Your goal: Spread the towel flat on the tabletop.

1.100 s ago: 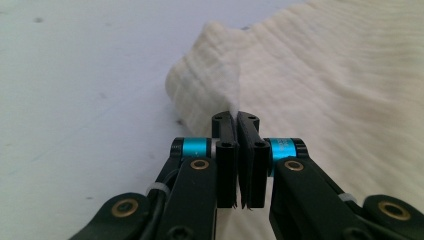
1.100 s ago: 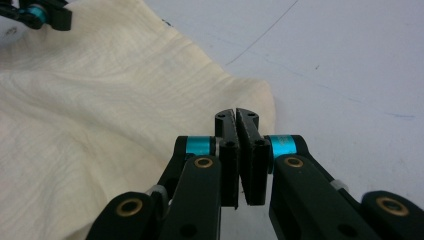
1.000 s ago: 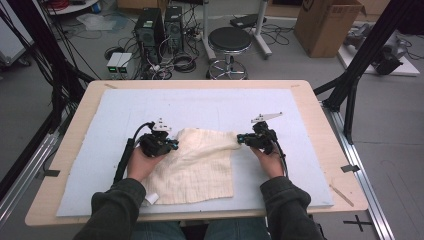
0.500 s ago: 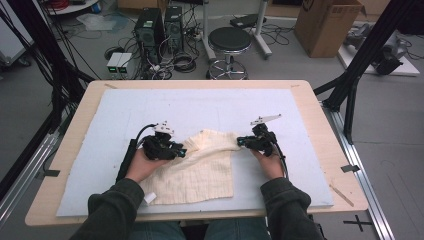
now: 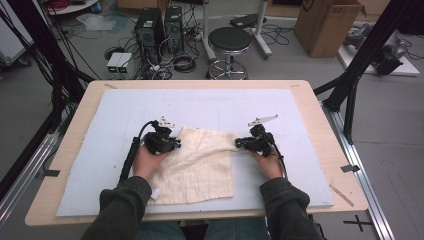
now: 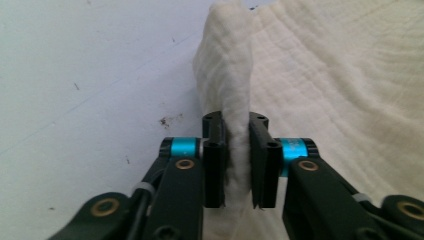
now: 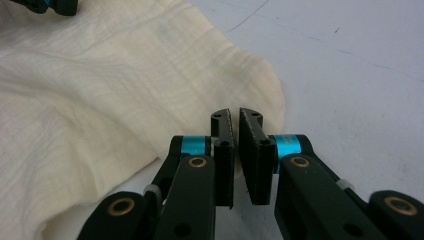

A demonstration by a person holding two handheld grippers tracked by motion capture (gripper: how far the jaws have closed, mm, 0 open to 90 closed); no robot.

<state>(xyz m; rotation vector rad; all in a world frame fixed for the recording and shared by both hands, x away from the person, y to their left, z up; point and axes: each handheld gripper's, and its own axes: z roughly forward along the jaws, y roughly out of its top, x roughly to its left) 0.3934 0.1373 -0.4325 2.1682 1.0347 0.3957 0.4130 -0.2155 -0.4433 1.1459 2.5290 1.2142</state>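
Note:
A cream waffle-weave cloth (image 5: 200, 162) lies on the pale blue mat (image 5: 250, 105) in front of the person. In the high view my left gripper (image 5: 176, 145) is at the cloth's far left corner and my right gripper (image 5: 238, 144) at its far right corner. In the left gripper view a raised fold of the cloth (image 6: 225, 65) is pinched between my left gripper's (image 6: 235, 120) jaws, which have just been closing on it. In the right gripper view my right gripper (image 7: 235, 115) has its jaws almost together on the thin corner of the cloth (image 7: 100, 100), having just eased open slightly.
The mat covers a wooden table (image 5: 325, 130). On the floor beyond the far edge are a black stool (image 5: 229, 40), computer boxes (image 5: 157, 25) with cables, and a cardboard box (image 5: 327, 25). Black frame legs (image 5: 350, 95) rise at the table's right side.
The left gripper has shifted a little to the right onto the cloth's far left corner and taken hold of a fold. The cloth's far edge has bunched slightly. The right hand has stayed put.

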